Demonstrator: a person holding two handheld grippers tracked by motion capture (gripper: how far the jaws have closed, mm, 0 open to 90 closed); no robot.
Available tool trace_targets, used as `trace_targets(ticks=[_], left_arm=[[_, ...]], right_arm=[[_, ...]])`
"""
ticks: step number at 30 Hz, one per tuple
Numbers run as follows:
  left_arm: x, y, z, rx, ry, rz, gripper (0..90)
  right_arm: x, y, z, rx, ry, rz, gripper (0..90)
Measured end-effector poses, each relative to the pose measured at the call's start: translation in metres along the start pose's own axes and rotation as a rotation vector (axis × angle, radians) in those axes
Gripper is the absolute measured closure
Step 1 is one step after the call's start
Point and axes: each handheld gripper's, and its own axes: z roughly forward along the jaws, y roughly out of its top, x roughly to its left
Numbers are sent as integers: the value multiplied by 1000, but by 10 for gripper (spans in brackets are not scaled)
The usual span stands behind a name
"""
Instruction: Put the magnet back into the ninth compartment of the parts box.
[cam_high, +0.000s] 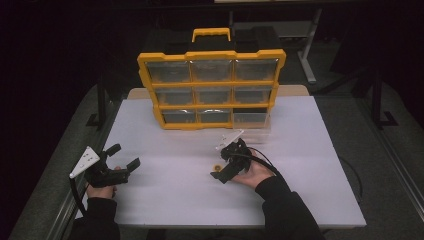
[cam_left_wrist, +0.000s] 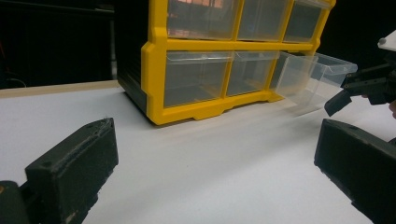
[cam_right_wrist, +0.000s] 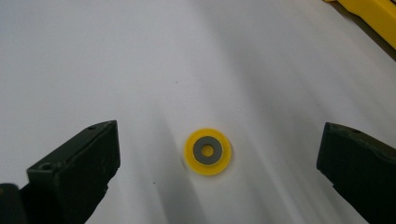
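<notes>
A small yellow disc with a grey ring and a hole at its centre (cam_right_wrist: 208, 151) lies flat on the white table (cam_high: 165, 190), and I see it between the spread jaws of my right gripper (cam_high: 223, 161), which points down at it without touching; from above the disc (cam_high: 217, 167) sits just beside that gripper's tips. My right hand (cam_high: 255, 174) holds the gripper a little right of the table's middle. Beyond it stands a yellow-framed organiser (cam_high: 212, 87) with three rows of three clear drawers and a yellow carry handle (cam_high: 211, 33) on top; its bottom-right drawer (cam_left_wrist: 314, 77) is pulled out toward me, and I can make out nothing inside it. My left gripper (cam_high: 125, 156) is held near the table's left front in my left hand (cam_high: 102, 190), jaws wide apart and holding nothing, facing the organiser. The tabletop is plain matte white with a pale wooden edge showing behind the organiser. The room around is dark; I can make out grey floor, black table legs and a light metal frame at the back. I can read no writing or brand anywhere.
</notes>
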Motion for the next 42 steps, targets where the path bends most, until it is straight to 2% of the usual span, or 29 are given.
trace_targets(ticks=[5,10,15,21,28,30,33,42], left_arm=[[0,0,0,0,0,0,0],[0,0,0,0,-1,0,0],[0,0,0,0,-1,-1,0],[0,0,0,-2,-10,-4,0],[0,0,0,0,-15,-13,0],[1,0,0,8,-22,-24,0],[1,0,0,8,-23,-25,0],[1,0,0,3,-21,-20,0]], right_arm=[[0,0,2,3,1,4,0],[0,-1,10,38,20,19,0],[-1,-1,12,48,43,32,107],[1,-1,13,74,24,33,171],[2,0,14,86,16,35,324],[3,0,13,79,2,10,371],[4,1,13,71,-4,14,416],[6,-1,19,106,9,3,516]])
